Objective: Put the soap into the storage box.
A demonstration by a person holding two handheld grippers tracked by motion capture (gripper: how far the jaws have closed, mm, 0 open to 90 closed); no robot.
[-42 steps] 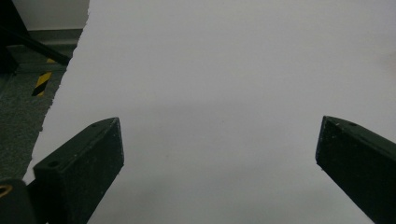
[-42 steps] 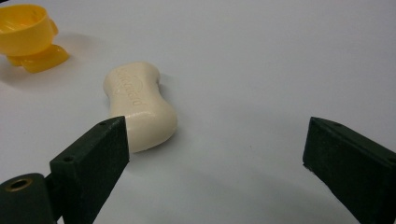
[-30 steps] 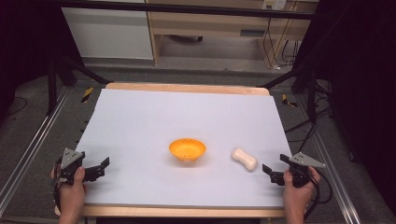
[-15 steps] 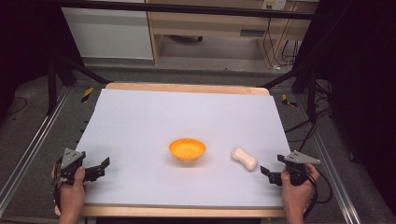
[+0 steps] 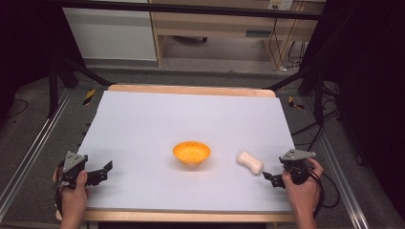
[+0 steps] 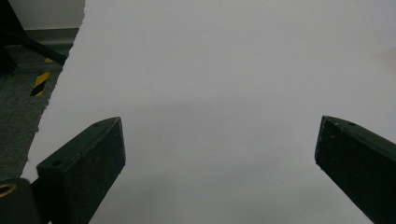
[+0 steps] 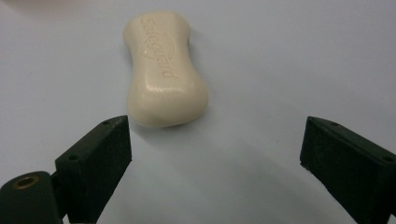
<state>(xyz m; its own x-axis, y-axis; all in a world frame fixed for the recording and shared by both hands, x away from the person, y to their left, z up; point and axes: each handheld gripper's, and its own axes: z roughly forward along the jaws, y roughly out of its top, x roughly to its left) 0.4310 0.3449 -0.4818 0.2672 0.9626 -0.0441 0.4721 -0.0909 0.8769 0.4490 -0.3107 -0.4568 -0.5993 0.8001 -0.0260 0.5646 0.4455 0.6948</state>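
An orange bowl [image 5: 191,152] stands upright near the middle of the white tabletop [image 5: 191,109]. A cream bar of soap [image 5: 250,162] lies flat just to its right. My right gripper [image 5: 273,179] hovers right of the soap, pointing at it. In the right gripper view the soap [image 7: 163,70] lies just ahead of the open jaws, nearer the left one, and my right gripper [image 7: 215,140] has nothing between its pads. My left gripper [image 5: 102,172] is at the near left corner, and my left gripper [image 6: 219,135] stands open over bare table.
A wooden strip [image 5: 191,215] edges the table's near side. Metal rails [image 5: 28,157] run along both sides of the table. Pale cabinets [image 5: 110,33] and cables stand beyond the far edge. Black-and-yellow tape [image 6: 39,83] marks the floor at the left.
My right gripper has moved a little left and up, closer to the soap. The left gripper, bowl and soap have stayed where they were.
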